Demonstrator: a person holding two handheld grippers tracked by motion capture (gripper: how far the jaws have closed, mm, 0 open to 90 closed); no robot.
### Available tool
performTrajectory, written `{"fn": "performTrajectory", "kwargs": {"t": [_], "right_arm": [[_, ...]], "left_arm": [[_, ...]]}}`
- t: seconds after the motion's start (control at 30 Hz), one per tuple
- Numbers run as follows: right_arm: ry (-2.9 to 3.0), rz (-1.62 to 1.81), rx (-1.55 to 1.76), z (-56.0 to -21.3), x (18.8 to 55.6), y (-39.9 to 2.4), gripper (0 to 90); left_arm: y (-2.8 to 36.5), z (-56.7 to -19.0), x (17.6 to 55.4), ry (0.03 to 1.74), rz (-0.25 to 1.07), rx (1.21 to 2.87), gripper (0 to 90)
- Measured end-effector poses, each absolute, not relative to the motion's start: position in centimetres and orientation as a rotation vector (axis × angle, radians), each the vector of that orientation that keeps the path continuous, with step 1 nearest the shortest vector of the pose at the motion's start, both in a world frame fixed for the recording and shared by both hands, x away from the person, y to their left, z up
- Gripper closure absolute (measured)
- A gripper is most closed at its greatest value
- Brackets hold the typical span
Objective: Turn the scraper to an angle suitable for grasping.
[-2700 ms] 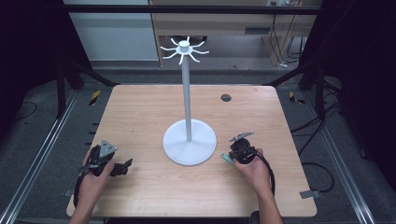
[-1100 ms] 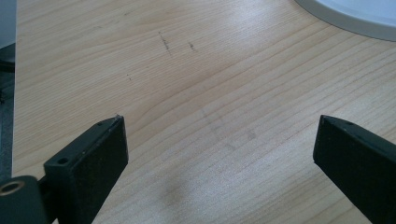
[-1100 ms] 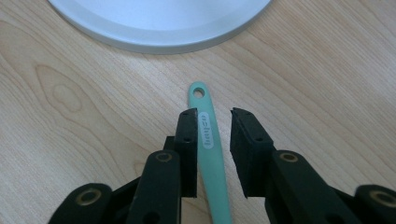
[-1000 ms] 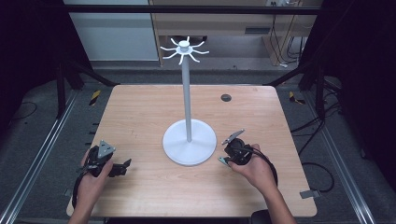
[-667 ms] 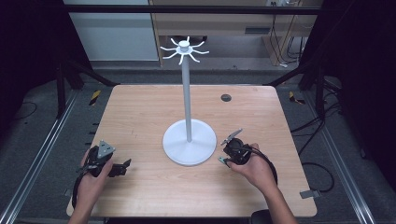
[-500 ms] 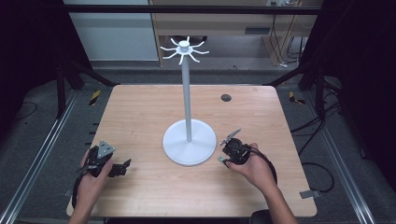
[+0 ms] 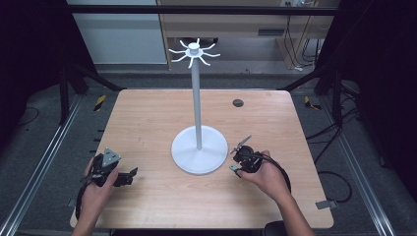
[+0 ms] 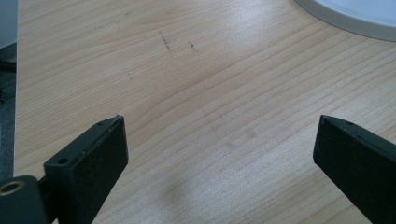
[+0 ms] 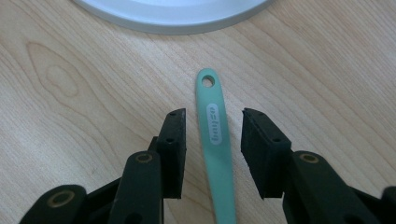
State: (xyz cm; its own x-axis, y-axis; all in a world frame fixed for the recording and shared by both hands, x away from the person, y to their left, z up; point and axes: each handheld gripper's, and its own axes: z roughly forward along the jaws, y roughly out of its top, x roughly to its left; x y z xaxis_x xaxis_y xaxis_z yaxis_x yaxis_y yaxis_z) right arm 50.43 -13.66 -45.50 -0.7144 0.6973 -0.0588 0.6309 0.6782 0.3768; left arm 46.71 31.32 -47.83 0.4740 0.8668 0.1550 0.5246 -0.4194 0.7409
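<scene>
A teal utensil handle (image 9: pixel 216 140) with a hole at its end lies flat on the wooden table (image 7: pixel 147 118), pointing at the base of the white stand (image 7: pixel 199 150). My right gripper (image 9: pixel 214 115) straddles this handle. Its jaws have just been opening, and a gap shows on each side, so the pads do not press it. In the high view the right gripper (image 7: pixel 238 165) sits just right of the stand base, with the handle tip (image 7: pixel 234 168) showing. My left gripper (image 8: pixel 219 123) stands wide open over bare wood at the front left (image 7: pixel 127 177). The stand base (image 8: pixel 355 14) edges into the left gripper view.
The white stand's thin pole (image 7: pixel 196 98) rises to a crown of curved hooks (image 7: pixel 193 51). A dark round grommet (image 7: pixel 238 103) sits at the table's back right. Metal rails run along both sides, and cables (image 7: pixel 334 177) lie on the floor at right.
My right hand has shifted slightly left and nearer since the oldest frame. In the last second neither hand has visibly moved.
</scene>
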Motion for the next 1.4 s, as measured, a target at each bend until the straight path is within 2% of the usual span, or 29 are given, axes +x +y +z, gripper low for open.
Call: {"fn": "performTrajectory", "kwargs": {"t": [0.43, 1.1, 1.4], "right_arm": [[2.726, 0.451, 1.092, -46.1, 51.2, -13.8, 63.6], [2.78, 0.41, 1.072, -46.8, 52.1, -13.1, 74.1], [2.693, 0.574, 1.14, -44.7, 51.6, -14.9, 74.5]], "left_arm": [[31.4, -47.8, 46.7, 1.147, 0.712, 2.102, 2.9], [31.3, -47.8, 46.6, 1.145, 0.712, 2.106, 3.0], [31.4, -47.8, 46.7, 1.147, 0.711, 2.102, 2.9]]}}
